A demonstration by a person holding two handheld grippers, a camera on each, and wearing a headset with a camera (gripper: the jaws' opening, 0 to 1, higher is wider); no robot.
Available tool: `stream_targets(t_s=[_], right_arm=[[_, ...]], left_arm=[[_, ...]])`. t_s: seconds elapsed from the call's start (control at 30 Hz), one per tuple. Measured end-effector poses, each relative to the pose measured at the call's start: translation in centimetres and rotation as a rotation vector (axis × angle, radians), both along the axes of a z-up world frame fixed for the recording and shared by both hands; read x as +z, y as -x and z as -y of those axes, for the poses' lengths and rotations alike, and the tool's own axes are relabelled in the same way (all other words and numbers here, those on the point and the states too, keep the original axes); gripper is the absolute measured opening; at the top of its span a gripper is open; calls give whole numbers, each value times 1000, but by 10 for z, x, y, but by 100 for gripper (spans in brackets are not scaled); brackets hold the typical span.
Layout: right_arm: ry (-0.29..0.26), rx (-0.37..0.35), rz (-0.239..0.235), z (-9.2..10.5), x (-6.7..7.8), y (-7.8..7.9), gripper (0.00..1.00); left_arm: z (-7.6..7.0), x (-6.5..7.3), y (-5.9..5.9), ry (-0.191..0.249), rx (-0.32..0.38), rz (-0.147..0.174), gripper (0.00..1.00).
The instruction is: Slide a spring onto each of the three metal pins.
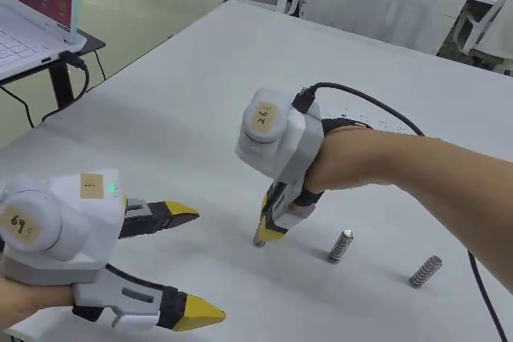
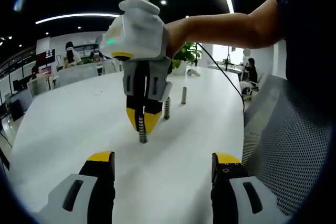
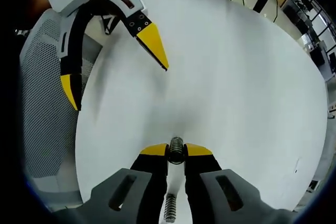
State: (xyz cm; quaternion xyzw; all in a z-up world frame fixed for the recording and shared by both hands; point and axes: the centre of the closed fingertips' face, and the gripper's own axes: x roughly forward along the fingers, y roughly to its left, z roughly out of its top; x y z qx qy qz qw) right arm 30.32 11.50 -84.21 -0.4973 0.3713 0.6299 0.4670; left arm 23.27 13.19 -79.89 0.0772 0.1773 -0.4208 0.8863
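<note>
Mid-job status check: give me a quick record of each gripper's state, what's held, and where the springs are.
right gripper: pointing down, fingers shut on held spring
held spring: upright, lower end at the white table
left gripper: open, holding nothing, off to the side
near spring: standing on the table, untouched
far spring: standing, apart from the others
pins: cannot tell them from the springs

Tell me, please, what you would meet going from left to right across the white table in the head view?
left gripper, open → held spring, pinched in the right gripper → middle spring → rightmost spring
</note>
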Motion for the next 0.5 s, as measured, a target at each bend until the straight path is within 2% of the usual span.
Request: stream_targets(t_s=[0.5], right_arm=[[9, 1, -1, 0, -7, 1, 10]], left_arm=[[-1, -1, 0, 1, 1, -4, 70]])
